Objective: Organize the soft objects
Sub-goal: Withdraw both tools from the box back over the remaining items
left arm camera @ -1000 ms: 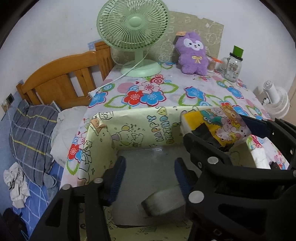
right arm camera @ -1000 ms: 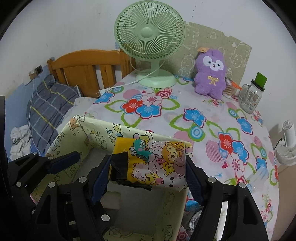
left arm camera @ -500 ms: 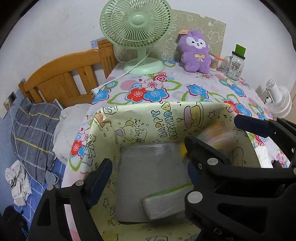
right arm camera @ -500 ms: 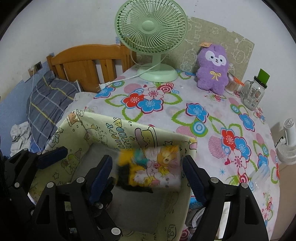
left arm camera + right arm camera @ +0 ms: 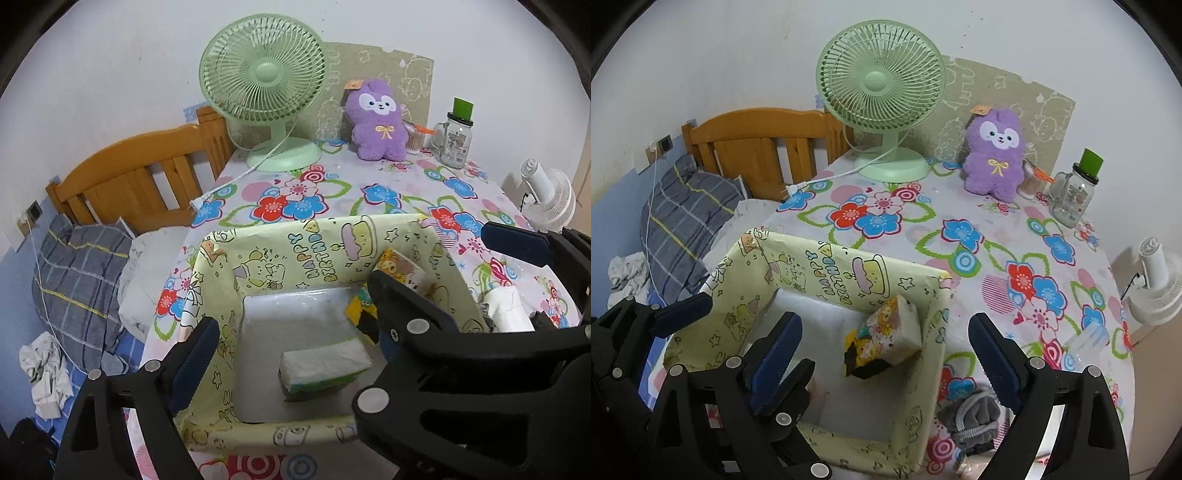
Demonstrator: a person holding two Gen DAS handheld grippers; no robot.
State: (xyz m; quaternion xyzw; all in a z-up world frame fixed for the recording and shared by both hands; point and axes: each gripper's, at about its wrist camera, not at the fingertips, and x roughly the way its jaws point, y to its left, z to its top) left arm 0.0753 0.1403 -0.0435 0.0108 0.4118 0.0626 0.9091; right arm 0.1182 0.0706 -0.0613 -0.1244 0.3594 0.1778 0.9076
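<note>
soft packs sitting inside the yellow box (image 5: 827,273) at the tabletop's (image 5: 997,236) near edge

both grippers are hanging open and empty over it: right gripper (image 5: 882,343) above the cartoon tissue pack (image 5: 886,332) leaning in the far right corner, left gripper (image 5: 291,332) above the white tissue pack (image 5: 325,365) lying near the front wall.

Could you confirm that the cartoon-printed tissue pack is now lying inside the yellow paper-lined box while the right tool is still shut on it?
Not quite: the right tool is open and holds nothing. The right wrist view shows its blue pads spread wide, apart from the cartoon-printed tissue pack. The rest stands: the pack does lie inside the yellow paper-lined box, leaning toward its right wall.
</note>
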